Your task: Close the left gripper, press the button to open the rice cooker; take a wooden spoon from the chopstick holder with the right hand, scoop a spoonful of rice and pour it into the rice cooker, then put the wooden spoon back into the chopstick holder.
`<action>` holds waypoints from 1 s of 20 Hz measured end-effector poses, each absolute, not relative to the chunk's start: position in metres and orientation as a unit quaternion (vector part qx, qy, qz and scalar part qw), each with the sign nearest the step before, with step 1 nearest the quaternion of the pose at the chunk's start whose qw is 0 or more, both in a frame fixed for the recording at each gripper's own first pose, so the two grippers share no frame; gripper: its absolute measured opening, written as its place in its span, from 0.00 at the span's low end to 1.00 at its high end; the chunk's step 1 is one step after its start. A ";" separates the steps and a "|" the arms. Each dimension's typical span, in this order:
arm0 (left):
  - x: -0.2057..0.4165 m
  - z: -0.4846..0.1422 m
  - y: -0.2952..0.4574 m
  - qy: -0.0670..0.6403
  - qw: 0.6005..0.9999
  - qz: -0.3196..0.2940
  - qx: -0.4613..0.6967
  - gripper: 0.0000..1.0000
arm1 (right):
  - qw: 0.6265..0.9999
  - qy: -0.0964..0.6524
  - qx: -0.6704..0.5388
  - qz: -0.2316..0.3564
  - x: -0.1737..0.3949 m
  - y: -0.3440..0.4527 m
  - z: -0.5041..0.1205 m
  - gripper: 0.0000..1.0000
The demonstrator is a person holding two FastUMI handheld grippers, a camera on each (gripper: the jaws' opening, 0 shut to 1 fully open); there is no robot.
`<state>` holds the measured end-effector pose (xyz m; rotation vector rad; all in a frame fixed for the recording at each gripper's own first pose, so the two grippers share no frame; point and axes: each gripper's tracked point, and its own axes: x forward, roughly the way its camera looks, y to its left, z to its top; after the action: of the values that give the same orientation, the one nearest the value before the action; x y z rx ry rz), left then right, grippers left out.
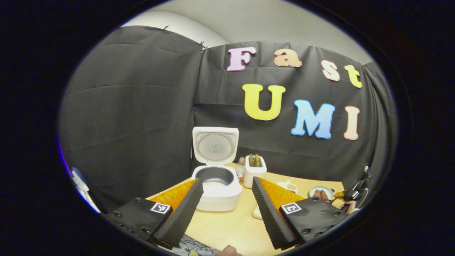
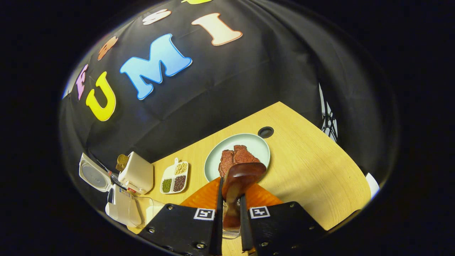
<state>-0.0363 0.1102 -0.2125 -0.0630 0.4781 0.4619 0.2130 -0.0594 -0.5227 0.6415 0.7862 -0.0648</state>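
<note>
The white rice cooker (image 1: 217, 193) stands open with its lid (image 1: 215, 145) upright and a little rice in its pot. Just right of it is the white chopstick holder (image 1: 254, 170), with wooden handles sticking out. My left gripper (image 1: 227, 182) hovers open in front of the cooker, holding nothing. My right gripper (image 2: 231, 199) is shut on the handle of the wooden spoon (image 2: 244, 174). The spoon's bowl points out over a plate, and I see no rice on it. The cooker (image 2: 121, 206) and holder (image 2: 137, 172) lie far left of the right gripper.
A pale green plate (image 2: 256, 145) with pieces of meat sits just ahead of the spoon. A sectioned dish (image 2: 175, 176) of beans lies between plate and holder. A small bottle (image 1: 240, 170) stands beside the cooker. The table (image 2: 312, 167) has a round hole (image 2: 265, 132).
</note>
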 end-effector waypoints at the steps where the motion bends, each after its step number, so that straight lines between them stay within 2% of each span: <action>1: -0.036 -0.207 0.112 0.229 0.946 0.227 -0.027 0.93 | 0.872 0.377 0.311 -0.032 0.209 -0.060 -0.522 0.21; 2: -0.037 -0.203 0.114 0.223 0.947 0.228 -0.022 0.93 | 0.871 0.379 0.312 -0.034 0.207 -0.063 -0.521 0.23; 3: -0.037 -0.201 0.116 0.220 0.948 0.229 -0.020 0.93 | 0.866 0.383 0.320 -0.025 0.203 -0.060 -0.518 0.29; 4: -0.037 -0.199 0.117 0.216 0.949 0.227 -0.023 0.93 | 0.862 0.386 0.328 -0.024 0.195 -0.060 -0.515 0.49; 5: -0.033 -0.198 0.118 0.211 0.951 0.223 -0.027 0.93 | 0.864 0.381 0.328 -0.032 0.193 -0.067 -0.512 0.58; 7: -0.021 -0.197 0.121 0.202 0.955 0.212 -0.038 0.94 | 0.879 0.351 0.314 -0.072 0.187 -0.088 -0.503 0.68; 8: -0.015 -0.195 0.125 0.198 0.957 0.208 -0.042 0.94 | 0.884 0.333 0.318 -0.084 0.187 -0.094 -0.492 0.70; 9: -0.010 -0.194 0.129 0.195 0.958 0.203 -0.047 0.94 | 0.885 0.322 0.322 -0.097 0.182 -0.096 -0.483 0.81; 10: -0.007 -0.188 0.133 0.184 0.961 0.199 -0.049 0.94 | 0.887 0.315 0.320 -0.105 0.175 -0.098 -0.472 0.85; 11: -0.001 -0.182 0.139 0.172 0.965 0.193 -0.047 0.93 | 0.891 0.311 0.311 -0.109 0.168 -0.100 -0.469 0.99; 12: 0.003 -0.180 0.147 0.164 0.967 0.189 -0.043 0.93 | 0.897 0.310 0.295 -0.112 0.159 -0.101 -0.464 0.98; 13: 0.009 -0.178 0.157 0.158 0.969 0.184 -0.042 0.93 | 0.901 0.312 0.278 -0.114 0.151 -0.100 -0.459 0.92; 14: 0.017 -0.174 0.165 0.149 0.971 0.179 -0.047 0.93 | 0.902 0.320 0.266 -0.116 0.141 -0.098 -0.454 0.98; 20: 0.098 -0.152 0.243 0.101 0.980 0.151 -0.082 0.93 | 0.930 0.271 0.219 -0.120 0.086 -0.048 -0.354 0.98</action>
<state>0.0984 0.2426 -0.1525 -0.1650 0.2040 0.3043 0.0860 -0.0480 -0.3535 0.4483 0.5556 -0.2455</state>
